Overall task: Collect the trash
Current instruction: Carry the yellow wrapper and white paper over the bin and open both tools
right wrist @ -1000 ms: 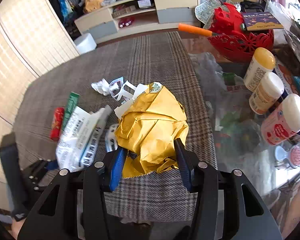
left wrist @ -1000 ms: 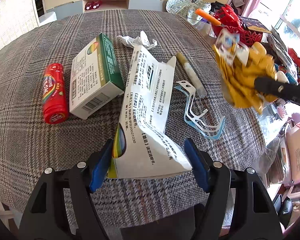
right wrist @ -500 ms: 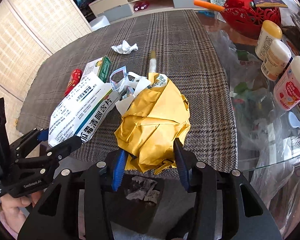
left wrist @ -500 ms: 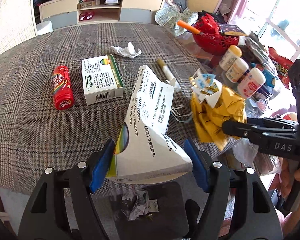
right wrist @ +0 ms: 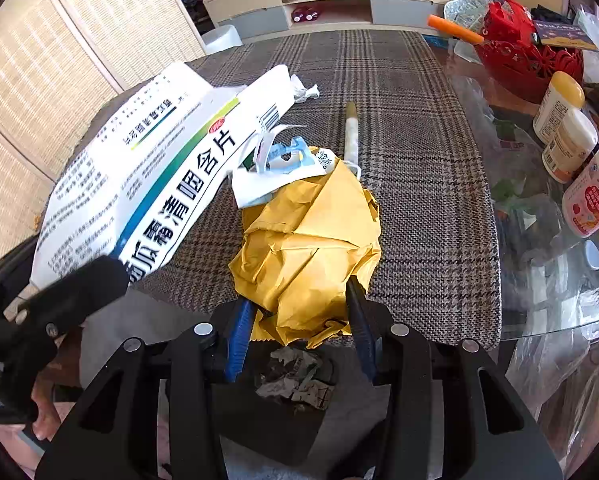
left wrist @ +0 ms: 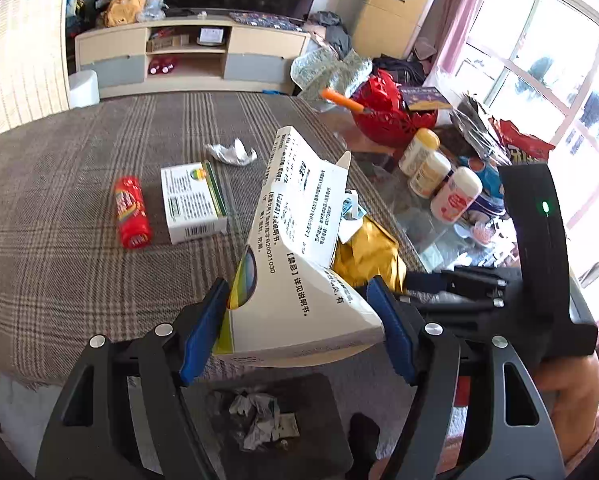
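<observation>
My left gripper [left wrist: 299,320] is shut on a flattened white medicine carton [left wrist: 295,264] and holds it beyond the table's near edge, above a dark bin [left wrist: 267,420] with crumpled paper in it. My right gripper [right wrist: 299,332] is shut on a crumpled yellow paper bag [right wrist: 307,248] with white and blue scraps on top, above the same bin [right wrist: 295,376]. The carton also shows in the right wrist view [right wrist: 147,168], and the yellow bag in the left wrist view [left wrist: 367,256]. The two bundles are close side by side.
On the plaid tablecloth [left wrist: 59,216] lie a red tube [left wrist: 131,212], a green and white box [left wrist: 191,200], a crumpled tissue [left wrist: 231,152] and a pen [right wrist: 351,132]. Bottles [right wrist: 567,144] and a red basket [right wrist: 527,60] stand on the glass at right.
Both grippers have drawn back from the table with their loads and now hang over the bin below the table edge. The right gripper has come closer to the left one.
</observation>
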The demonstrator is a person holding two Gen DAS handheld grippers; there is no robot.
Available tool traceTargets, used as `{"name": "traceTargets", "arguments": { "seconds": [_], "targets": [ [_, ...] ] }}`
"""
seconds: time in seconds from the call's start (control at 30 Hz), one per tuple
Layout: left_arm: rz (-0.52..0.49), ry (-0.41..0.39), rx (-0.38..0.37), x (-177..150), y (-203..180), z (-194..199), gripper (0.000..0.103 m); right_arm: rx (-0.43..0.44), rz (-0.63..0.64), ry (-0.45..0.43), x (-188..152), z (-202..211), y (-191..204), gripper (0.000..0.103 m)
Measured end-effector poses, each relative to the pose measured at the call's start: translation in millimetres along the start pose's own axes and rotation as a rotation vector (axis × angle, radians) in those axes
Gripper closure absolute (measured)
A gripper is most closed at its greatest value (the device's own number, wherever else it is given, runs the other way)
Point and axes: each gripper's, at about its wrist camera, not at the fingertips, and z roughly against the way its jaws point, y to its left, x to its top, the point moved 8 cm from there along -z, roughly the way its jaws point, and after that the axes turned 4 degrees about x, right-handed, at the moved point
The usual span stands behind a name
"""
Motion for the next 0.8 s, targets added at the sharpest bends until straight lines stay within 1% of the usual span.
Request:
{"name": "traceTargets", "arguments": {
  "seconds": [0.07, 0.1, 0.23, 0.3, 0.4, 0.47, 0.6, 0.8],
  "targets": [
    [-0.013, -0.009, 0.029, 4.7, 3.2, 0.2, 0.036, 0.027, 0.0, 0.002, -1.9, 3.3, 2.8, 0.058],
    [-0.018, -0.014, 0.046, 6.4, 5.7, 0.0, 0.036, 0.026, 0.005, -0.002, -2.5, 6.7, 3.3, 0.058],
    [0.005, -0.021, 0.066, 12.1, 17.5, 0.4, 0.036, 0.034, 0.001, -0.018, -5.2, 20.2, 1.5, 0.058],
    [0.015, -0.023, 0.074, 13.6, 22.3, 1.4, 0.036, 0.064, -0.011, -0.023, -7.9, 27.2, 1.3, 0.058],
    [0.027, -0.026, 0.09, 13.3, 29.2, 5.5, 0.036, 0.042, -0.009, -0.039, -11.2, 37.1, -1.7, 0.058],
    [0.034, -0.028, 0.093, 11.1, 30.4, 10.4, 0.036, 0.044, -0.018, -0.046, -14.2, 43.2, -4.3, 0.058],
    [0.033, -0.036, 0.096, 0.2, 29.0, 25.5, 0.035, 0.036, -0.019, -0.06, -22.7, 53.9, -4.2, 0.058],
    [0.054, -0.039, 0.078, -33.4, 26.4, 53.2, 0.035, 0.048, -0.006, -0.065, -49.6, 67.9, 6.8, 0.058]
  ]
}}
